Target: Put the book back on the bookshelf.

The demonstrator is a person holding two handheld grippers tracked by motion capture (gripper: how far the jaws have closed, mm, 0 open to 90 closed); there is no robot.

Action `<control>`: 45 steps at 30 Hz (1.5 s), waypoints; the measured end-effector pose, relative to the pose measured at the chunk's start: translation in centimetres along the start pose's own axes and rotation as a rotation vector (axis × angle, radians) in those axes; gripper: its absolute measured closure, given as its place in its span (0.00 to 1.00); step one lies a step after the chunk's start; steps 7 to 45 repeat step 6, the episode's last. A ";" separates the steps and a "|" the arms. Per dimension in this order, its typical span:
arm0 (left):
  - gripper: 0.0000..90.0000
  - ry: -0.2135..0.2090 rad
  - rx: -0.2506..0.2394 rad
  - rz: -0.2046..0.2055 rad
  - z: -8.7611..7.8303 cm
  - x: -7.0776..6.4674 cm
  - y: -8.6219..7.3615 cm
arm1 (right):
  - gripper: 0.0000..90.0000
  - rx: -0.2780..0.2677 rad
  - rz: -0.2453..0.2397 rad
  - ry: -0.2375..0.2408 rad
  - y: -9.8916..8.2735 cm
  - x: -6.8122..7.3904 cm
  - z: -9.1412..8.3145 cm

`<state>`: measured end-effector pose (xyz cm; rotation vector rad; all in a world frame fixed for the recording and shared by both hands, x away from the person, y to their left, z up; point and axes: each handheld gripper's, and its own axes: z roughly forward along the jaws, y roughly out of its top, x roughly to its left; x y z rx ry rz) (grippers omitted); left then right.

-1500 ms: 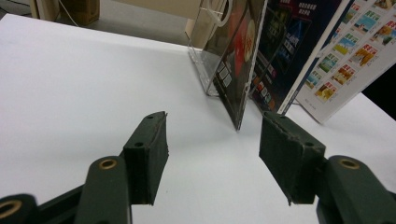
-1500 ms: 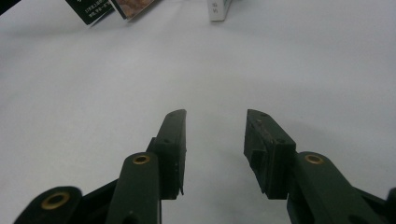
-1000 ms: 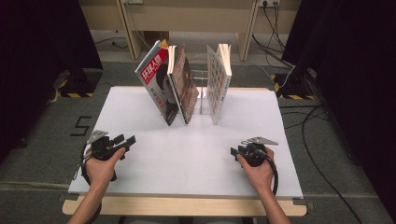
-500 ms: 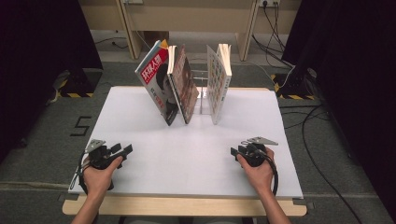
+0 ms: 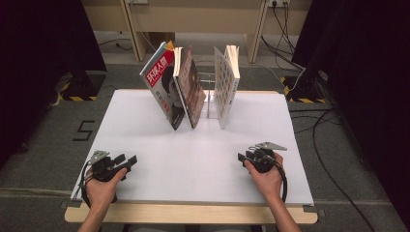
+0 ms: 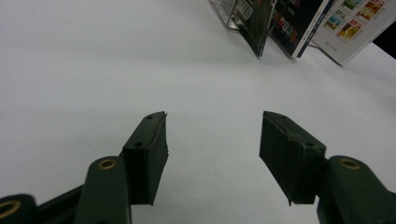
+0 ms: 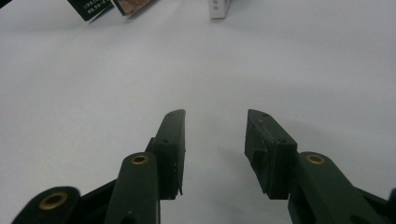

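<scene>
Barely begun, by the look of it: no reaching, no gripping, no contact with any book.

Finds the left gripper (image 5: 128,159) low over the near left part of the white table (image 5: 193,145), jaws spread wide with only bare tabletop between them (same story from its own camera (image 6: 212,135)). Finds the right gripper (image 5: 240,156) at the near right, also spread and empty, having just opened a touch wider, with nothing between the pads (image 7: 215,135). Points both roughly toward the far edge.

Leaves the likely goods well apart from both tools, at the far middle of the table, in a clear rack (image 5: 209,99). Shows a red-titled magazine (image 5: 162,87) leaning hard to the left at the rack's left end, a middle book (image 5: 191,92) tilted the same way just beside it and seemingly touching it, and a white-covered book (image 5: 226,89) standing nearly upright at the right end, apart from the other two.

Judging from this: everything left to do. Calls for crossing the open tabletop, picking one volume, closing on its edge or spine and drawing it clear. Suggests care with the two leaning ones, likely to slide or topple once either is disturbed.
</scene>
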<state>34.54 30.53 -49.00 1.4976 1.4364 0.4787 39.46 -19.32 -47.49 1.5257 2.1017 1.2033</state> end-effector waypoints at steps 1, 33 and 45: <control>0.45 -0.002 0.000 -0.001 0.0 0.0 -0.1 | 0.64 0.000 0.000 0.000 0.0 0.0 0.0; 0.45 -0.001 0.003 0.008 -0.1 0.1 -0.3 | 0.63 0.002 0.008 -0.011 -0.1 -0.2 0.1; 0.45 -0.001 0.003 0.008 -0.1 0.1 -0.3 | 0.63 0.002 0.008 -0.011 -0.1 -0.2 0.1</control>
